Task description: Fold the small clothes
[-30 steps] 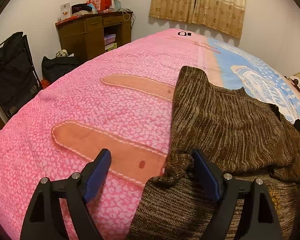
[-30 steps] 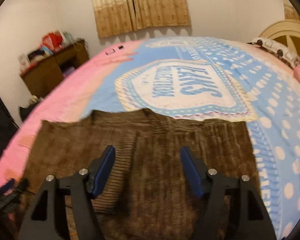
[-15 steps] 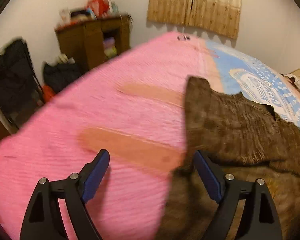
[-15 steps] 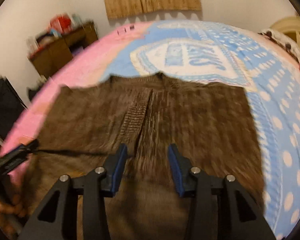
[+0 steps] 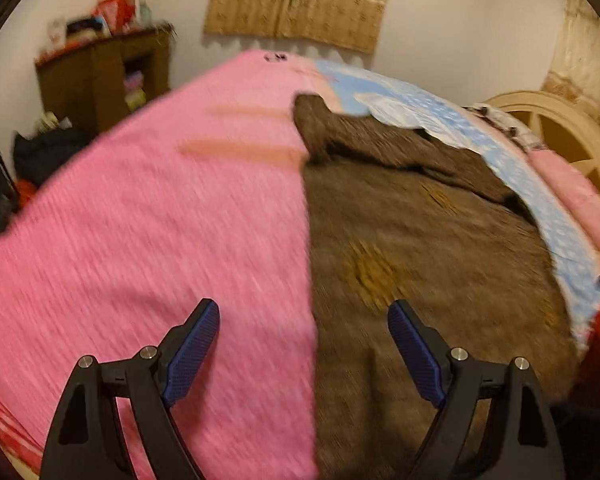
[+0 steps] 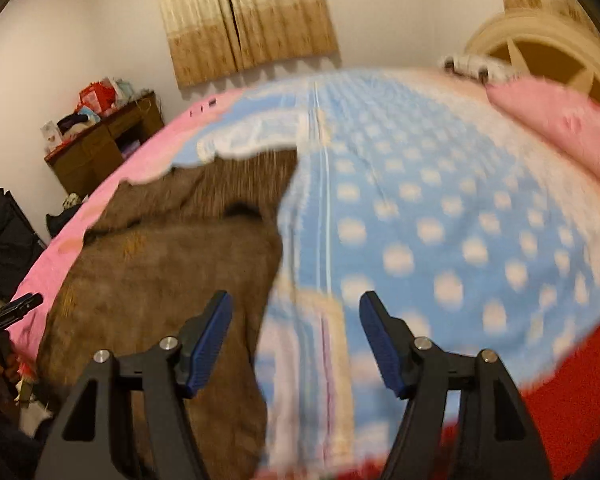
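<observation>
A brown knit sweater (image 5: 420, 240) lies spread on the bed, its far part folded over onto itself; it also shows in the right wrist view (image 6: 160, 280). My left gripper (image 5: 304, 348) is open and empty, above the sweater's left edge where it meets the pink blanket (image 5: 160, 240). My right gripper (image 6: 296, 340) is open and empty, above the blue dotted blanket (image 6: 440, 220) just right of the sweater's right edge. Both views are motion-blurred.
A wooden desk (image 5: 112, 76) with clutter stands by the far wall, dark bags (image 5: 44, 148) beside it. Curtains (image 6: 244, 16) hang at the back. A cream headboard (image 6: 540, 52) and a pink pillow (image 6: 560, 128) are at right. Red fabric (image 6: 572, 380) lies at the near right.
Both grippers have pulled back toward the near end of the sweater and apart, left to its left edge, right to its right edge. The right gripper narrowed, then opened wide again.
</observation>
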Available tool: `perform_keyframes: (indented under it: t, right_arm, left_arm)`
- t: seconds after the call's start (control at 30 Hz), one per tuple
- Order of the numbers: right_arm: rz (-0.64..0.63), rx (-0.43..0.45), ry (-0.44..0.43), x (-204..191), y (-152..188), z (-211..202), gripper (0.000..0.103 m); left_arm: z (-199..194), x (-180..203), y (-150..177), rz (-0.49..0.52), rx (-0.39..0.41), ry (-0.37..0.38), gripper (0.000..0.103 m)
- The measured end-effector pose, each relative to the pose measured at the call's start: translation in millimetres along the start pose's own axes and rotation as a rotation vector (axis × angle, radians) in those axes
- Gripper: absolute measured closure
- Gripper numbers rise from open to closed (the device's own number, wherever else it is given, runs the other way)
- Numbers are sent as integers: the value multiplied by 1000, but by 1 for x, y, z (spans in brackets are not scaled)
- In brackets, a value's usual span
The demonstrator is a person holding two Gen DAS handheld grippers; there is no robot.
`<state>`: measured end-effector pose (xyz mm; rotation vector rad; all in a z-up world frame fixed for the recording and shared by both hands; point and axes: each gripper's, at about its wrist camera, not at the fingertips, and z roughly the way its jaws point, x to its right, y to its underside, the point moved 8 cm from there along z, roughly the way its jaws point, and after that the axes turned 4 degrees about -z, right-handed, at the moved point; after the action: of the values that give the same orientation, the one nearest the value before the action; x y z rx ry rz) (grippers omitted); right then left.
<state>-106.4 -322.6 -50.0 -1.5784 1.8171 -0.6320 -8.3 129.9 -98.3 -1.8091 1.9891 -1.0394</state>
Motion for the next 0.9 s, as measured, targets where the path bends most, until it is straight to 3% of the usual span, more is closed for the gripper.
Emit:
perform_keyframes:
  t: [0.07, 0.23, 0.37, 0.5, 0.6, 0.77, 0.9]
  right_arm:
    - [19, -52, -37, -4, 31, 4, 33]
    - [92, -192, -126, -17, 90, 33, 33]
    - [81, -235, -140, -30, 100, 44, 33]
    - [9, -278, -129, -45, 112, 42, 33]
    - [-18, -317, -162, -55, 122, 41, 44]
    - [-23, -365, -214, -65, 134, 40, 71]
    - [-14, -361, -221, -66, 137, 42, 71]
  left_arm:
    - [-3, 2, 16, -22, -28, 46, 16]
    - [-12, 12, 36, 9, -42, 71, 16]
    - [-20, 18, 51, 25, -61, 125, 16]
    - [-25, 22, 63, 74, -79, 127, 16]
    - [-25, 22, 70, 69, -91, 141, 16]
    - [-28, 33, 78, 109, -139, 185, 16]
    - [-27, 37, 83, 104, -172, 222, 16]
